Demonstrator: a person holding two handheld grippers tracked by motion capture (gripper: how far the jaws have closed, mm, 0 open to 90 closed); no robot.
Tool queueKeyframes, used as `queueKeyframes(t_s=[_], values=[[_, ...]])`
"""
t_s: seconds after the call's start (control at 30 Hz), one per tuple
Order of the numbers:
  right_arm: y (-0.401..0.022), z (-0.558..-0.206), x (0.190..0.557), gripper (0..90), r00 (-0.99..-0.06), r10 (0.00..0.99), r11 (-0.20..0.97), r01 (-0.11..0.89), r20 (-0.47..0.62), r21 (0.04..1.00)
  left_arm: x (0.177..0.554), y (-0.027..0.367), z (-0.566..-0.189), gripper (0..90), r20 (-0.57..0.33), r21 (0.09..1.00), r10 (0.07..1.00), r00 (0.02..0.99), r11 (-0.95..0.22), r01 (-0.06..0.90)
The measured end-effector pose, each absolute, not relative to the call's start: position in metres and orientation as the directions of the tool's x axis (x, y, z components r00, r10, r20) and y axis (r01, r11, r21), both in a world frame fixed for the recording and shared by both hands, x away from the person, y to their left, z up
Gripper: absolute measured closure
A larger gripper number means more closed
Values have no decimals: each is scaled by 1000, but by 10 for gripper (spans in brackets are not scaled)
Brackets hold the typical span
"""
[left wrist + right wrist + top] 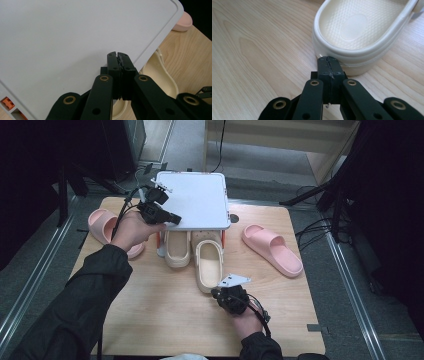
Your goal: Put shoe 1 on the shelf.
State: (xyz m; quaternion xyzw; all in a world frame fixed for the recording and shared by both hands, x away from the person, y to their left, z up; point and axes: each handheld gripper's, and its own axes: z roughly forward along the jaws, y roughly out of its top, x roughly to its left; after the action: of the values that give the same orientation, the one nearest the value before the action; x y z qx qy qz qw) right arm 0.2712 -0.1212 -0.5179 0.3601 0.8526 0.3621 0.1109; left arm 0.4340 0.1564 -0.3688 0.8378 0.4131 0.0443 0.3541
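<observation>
Your wooden table [165,320] carries a small white shelf [197,200] on orange-and-white legs, and your left tongs [172,218] rest on its top near the front edge, jaws pressed together on nothing. Lean on that edge and the shelf may tip or slide onto the two cream clogs beneath it.

Your right tongs [220,292], also pressed together and empty, sit touching the heel of the nearer cream clog [208,267]. A push off centre could swing it sideways against the other cream clog [177,251], which lies just beside it, or drive its toe into a shelf leg.

Two pink slides lie well apart from both tongs: one [272,249] to the right of the shelf, one [107,227] behind your left hand.

The high view gives that layout. The right gripper view shows contact at the heel [352,62], and the left gripper view shows the shelf's raised rim [160,37].
</observation>
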Motion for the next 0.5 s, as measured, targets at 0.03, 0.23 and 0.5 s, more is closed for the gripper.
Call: queueKeyframes(t_s=[0.03, 0.23, 0.5], values=[[-120, -517, 272, 900, -717, 693, 478, 531, 71, 699, 434, 156, -369, 889, -219, 631, 724, 654, -406, 661], [-112, -511, 280, 900, -723, 689, 472, 505, 55, 723, 434, 156, -369, 889, -220, 629, 723, 655, -408, 662], [-96, -508, 305, 900, -708, 705, 459, 509, 51, 728, 434, 157, -369, 889, -225, 631, 722, 654, -404, 663]])
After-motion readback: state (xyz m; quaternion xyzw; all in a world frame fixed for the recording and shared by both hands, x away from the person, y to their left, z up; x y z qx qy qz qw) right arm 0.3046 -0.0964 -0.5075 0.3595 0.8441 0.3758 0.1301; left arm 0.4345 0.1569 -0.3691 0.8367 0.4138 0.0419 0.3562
